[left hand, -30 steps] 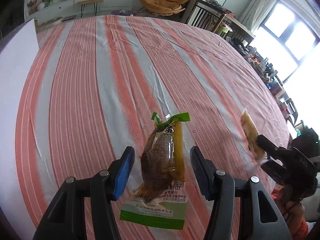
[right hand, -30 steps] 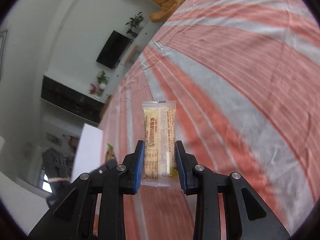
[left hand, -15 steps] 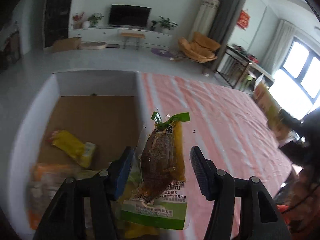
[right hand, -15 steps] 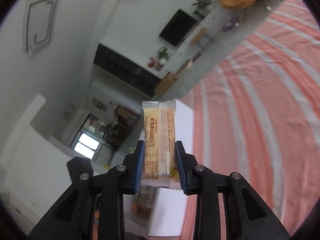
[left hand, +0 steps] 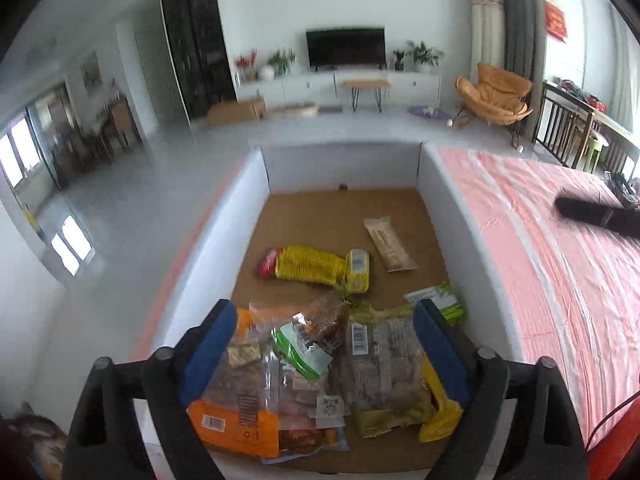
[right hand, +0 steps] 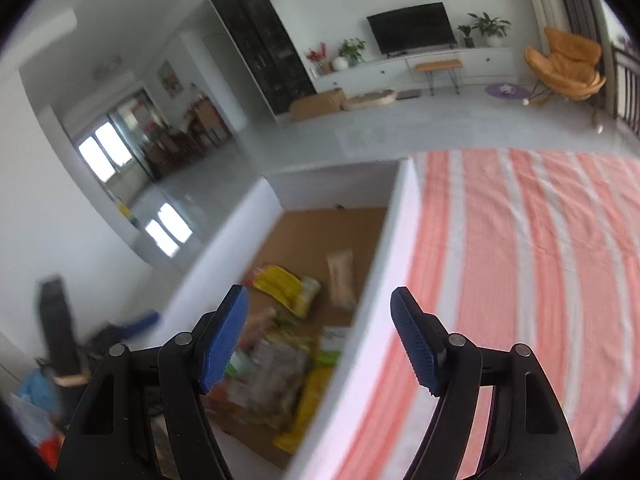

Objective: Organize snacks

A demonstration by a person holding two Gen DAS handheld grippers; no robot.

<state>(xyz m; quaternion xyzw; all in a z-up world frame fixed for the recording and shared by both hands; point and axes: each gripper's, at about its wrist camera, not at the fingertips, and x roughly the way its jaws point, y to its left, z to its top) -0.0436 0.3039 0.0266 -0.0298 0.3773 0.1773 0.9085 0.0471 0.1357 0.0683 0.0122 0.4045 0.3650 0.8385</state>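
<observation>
A white-walled box [left hand: 440, 184] with a brown cardboard floor holds several snack packs. My left gripper [left hand: 324, 320] hangs over its near end, jaws opening wide. Below the gap, the brown snack pack with the green top [left hand: 316, 336] lies loose on the pile, clear of both pads. My right gripper [right hand: 320, 340] is above the box's right wall [right hand: 394, 232], its jaws opening with nothing between them. The beige bar [left hand: 390, 244] lies flat on the box floor and shows blurred in the right wrist view [right hand: 340, 280]. Beside it is a yellow packet [left hand: 316, 268].
The red-and-white striped cloth [left hand: 560, 280] covers the table right of the box [right hand: 520, 240]. A black gripper finger [left hand: 596, 216] reaches in over the cloth. An orange bag [left hand: 236, 412] and other packs fill the box's near end. A living room lies beyond.
Both grippers swung from over the striped cloth to above the box. The left let go of the brown pack, the right let go of the beige bar, and both snacks landed inside.
</observation>
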